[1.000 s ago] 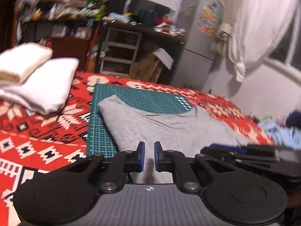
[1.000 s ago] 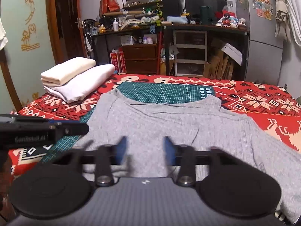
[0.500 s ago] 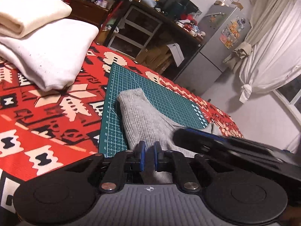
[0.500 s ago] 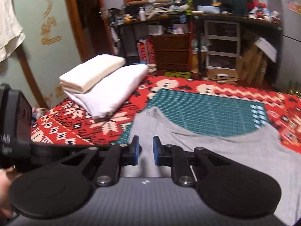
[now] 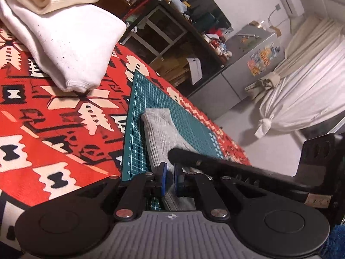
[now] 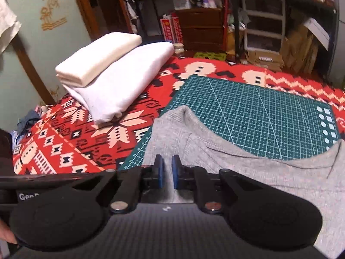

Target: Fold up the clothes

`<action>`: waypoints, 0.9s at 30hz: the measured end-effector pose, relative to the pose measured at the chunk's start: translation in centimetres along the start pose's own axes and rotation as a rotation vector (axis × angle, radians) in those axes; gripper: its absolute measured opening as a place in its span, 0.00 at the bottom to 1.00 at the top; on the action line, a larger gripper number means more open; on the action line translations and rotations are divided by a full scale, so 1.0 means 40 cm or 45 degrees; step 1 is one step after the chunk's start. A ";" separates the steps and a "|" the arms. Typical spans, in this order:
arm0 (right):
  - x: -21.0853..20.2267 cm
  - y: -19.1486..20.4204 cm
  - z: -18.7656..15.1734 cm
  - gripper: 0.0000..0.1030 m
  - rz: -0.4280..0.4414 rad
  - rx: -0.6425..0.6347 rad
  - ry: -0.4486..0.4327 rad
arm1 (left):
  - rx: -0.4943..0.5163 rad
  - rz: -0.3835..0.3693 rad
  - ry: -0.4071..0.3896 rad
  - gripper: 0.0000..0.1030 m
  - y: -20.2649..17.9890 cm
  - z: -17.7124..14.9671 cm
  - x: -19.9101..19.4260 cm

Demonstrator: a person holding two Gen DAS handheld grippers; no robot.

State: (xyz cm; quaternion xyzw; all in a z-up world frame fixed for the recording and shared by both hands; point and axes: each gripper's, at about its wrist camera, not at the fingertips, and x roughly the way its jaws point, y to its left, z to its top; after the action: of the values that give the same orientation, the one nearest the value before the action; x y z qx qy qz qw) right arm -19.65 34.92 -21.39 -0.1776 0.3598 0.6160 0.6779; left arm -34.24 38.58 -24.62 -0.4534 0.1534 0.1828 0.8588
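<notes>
A grey ribbed garment point(image 6: 215, 161) lies spread over a green cutting mat point(image 6: 248, 108) on the bed. In the left wrist view its near-left edge point(image 5: 159, 129) runs up from my left gripper point(image 5: 170, 178), which is shut with a fold of the grey cloth between its blue pads. Just to the right, my right gripper point(image 6: 167, 170) sits over the same left part of the garment. Its jaws are closing, and grey cloth fills the narrow gap between the pads. The right gripper's black body point(image 5: 237, 170) crosses the left wrist view.
A folded cream cloth point(image 6: 97, 54) rests on a folded white one point(image 6: 120, 75) at the far left of the red patterned blanket point(image 6: 71, 133). Shelves, drawers and cardboard crowd the far wall. A fridge point(image 5: 248, 64) and white curtain point(image 5: 301, 86) stand to the right.
Both grippers have slid left along the garment toward its left edge. The right jaws have narrowed from a wide gap to a slim one. The left view has rolled and dipped.
</notes>
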 end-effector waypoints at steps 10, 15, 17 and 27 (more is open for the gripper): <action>0.041 0.029 0.063 0.10 -0.057 -0.033 0.034 | -0.037 -0.022 -0.014 0.05 0.035 0.028 -0.009; 0.069 0.033 0.098 0.10 -0.053 -0.028 0.028 | -0.076 -0.034 -0.008 0.06 0.053 0.037 -0.006; 0.097 0.025 0.098 0.08 -0.057 -0.010 0.063 | -0.072 -0.040 -0.005 0.06 0.053 0.039 -0.008; -0.006 0.050 0.057 0.11 -0.043 -0.010 0.073 | -0.080 -0.124 0.043 0.05 0.034 0.031 -0.029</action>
State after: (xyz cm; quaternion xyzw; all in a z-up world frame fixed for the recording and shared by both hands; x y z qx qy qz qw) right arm -20.96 36.67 -19.28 -0.2039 0.3737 0.6007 0.6767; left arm -35.77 40.13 -24.45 -0.4901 0.1397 0.1381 0.8492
